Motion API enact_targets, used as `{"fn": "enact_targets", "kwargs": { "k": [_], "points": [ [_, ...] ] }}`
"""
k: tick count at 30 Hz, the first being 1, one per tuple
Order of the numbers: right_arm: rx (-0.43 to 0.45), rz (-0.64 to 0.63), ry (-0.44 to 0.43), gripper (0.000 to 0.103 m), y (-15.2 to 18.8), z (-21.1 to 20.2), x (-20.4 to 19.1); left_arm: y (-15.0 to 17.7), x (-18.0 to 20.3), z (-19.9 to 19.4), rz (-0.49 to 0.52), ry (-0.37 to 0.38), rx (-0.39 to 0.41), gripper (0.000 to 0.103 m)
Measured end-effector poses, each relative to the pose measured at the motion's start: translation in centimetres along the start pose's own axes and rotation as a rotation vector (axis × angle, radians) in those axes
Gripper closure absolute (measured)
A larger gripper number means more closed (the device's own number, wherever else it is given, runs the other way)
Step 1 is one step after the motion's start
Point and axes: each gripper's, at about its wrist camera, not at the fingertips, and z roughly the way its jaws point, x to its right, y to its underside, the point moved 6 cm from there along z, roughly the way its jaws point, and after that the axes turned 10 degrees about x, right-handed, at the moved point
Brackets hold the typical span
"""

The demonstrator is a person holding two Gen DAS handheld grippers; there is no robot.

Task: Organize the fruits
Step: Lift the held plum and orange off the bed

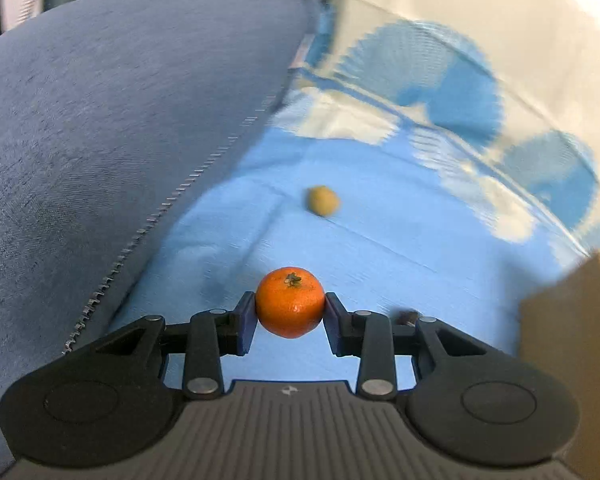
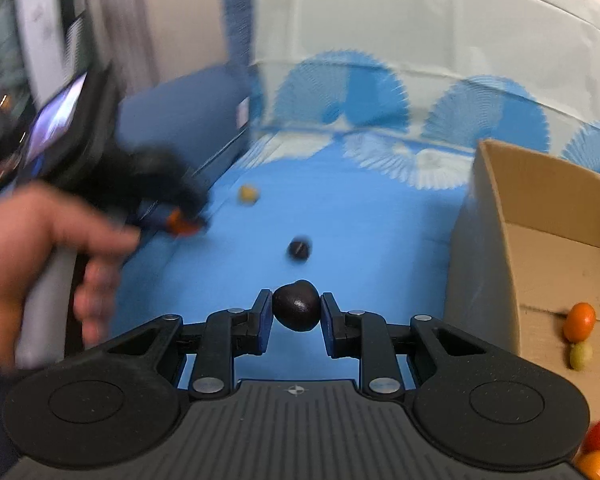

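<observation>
Orange and glossy, the mandarin sits low and centre in the left wrist view, pinched between the blue pads of the left gripper. At lower centre of the right wrist view, the right gripper clamps a dark rounded fruit. Both grips catch only the fruits' widest curve, so a quick swing toward the cardboard box at right could roll either one out onto the blue cloth, where a yellowish fruit and a dark fruit lie loose.
</observation>
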Motion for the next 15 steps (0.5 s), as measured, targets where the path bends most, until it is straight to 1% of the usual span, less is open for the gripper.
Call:
{"fn": "enact_targets", "kwargs": {
  "k": [2, 3, 4, 7, 8, 9, 10, 12, 13, 14, 15],
  "points": [
    [-0.043, -0.046, 0.021, 0.077, 1.1, -0.1, -0.5, 0.3, 1.0, -1.2, 0.032, 0.090, -0.015, 0.064],
    [-0.062, -0.054, 0.026, 0.077, 1.5, 0.1, -0.6, 0.3, 1.7, -1.4, 0.076, 0.114, -0.030, 0.064],
    [-0.071, -0.050, 0.030, 0.077, 1.8, 0.3, -0.7, 0.5, 2.4, -1.7, 0.143, 0.133, -0.056, 0.064],
    [-0.128, -0.016, 0.042, 0.077, 2.9, 1.3, -0.3, 1.6, 4.1, -2.2, 0.372, 0.209, -0.187, 0.064],
    [-0.150, -0.008, 0.049, 0.077, 3.4, 1.7, -0.2, 2.2, 4.3, -2.3, 0.442, 0.222, -0.218, 0.064],
    [-0.175, -0.002, 0.058, 0.077, 3.9, 2.3, -0.1, 2.7, 4.1, -2.2, 0.480, 0.218, -0.239, 0.064],
    [-0.199, 0.003, 0.064, 0.077, 4.4, 2.7, 0.0, 3.0, 4.0, -2.2, 0.490, 0.217, -0.255, 0.064],
    [-0.228, 0.012, 0.071, 0.077, 5.0, 3.4, 0.1, 3.4, 4.5, -2.4, 0.479, 0.261, -0.255, 0.064],
    [-0.239, 0.019, 0.072, 0.077, 5.3, 3.7, 0.1, 3.9, 4.8, -2.3, 0.475, 0.278, -0.277, 0.064],
    [-0.249, 0.026, 0.074, 0.077, 5.5, 3.9, 0.1, 4.5, 5.1, -2.0, 0.489, 0.280, -0.294, 0.064],
    [-0.263, 0.034, 0.077, 0.077, 5.8, 4.1, 0.2, 5.3, 5.5, -2.0, 0.524, 0.273, -0.305, 0.064]
  ]
}}
